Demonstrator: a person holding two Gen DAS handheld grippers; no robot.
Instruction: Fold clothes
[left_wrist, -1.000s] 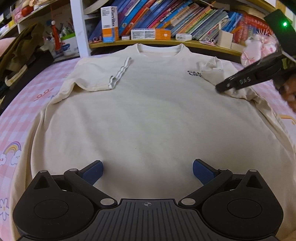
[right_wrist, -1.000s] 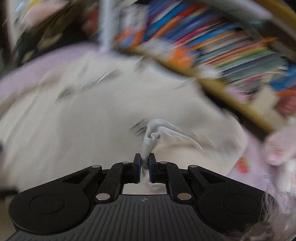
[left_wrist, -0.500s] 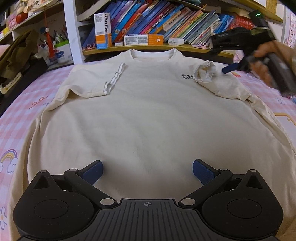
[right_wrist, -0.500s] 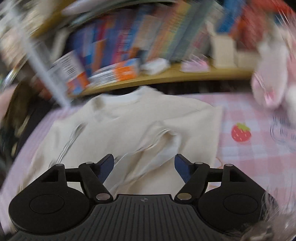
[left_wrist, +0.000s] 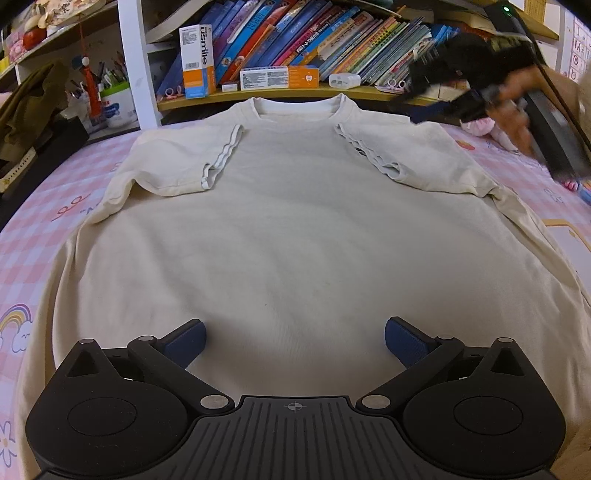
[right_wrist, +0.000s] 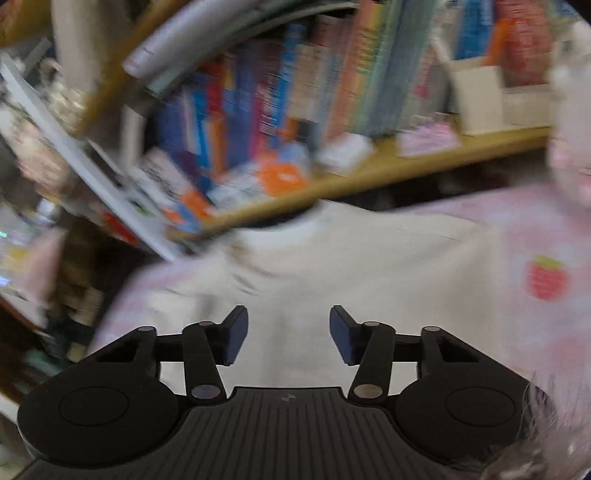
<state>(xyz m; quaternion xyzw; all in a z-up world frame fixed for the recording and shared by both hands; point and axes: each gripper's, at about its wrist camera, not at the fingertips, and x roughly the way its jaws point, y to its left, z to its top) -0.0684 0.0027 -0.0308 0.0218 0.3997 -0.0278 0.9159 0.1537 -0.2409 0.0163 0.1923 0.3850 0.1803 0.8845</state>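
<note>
Bookshelf behind, pink checked bed below: both sleeves in, body fold left.
Our left tool (left_wrist: 293, 341) hovers over the hem w/ jaws wide apart, nothing btwn them; our right tool (right_wrist: 284, 334) has just been closing, jaws part-open & empty, up near the collar. Cream T-shirt (left_wrist: 295, 229) lies flat on the bed (left_wrist: 44, 221), collar twd the bookshelf (left_wrist: 295, 88), fairly smooth, light ripples.

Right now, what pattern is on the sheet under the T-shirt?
Pink-and-white check with cartoon prints, on the sheet around the T-shirt; clearest in the left wrist view.
</note>
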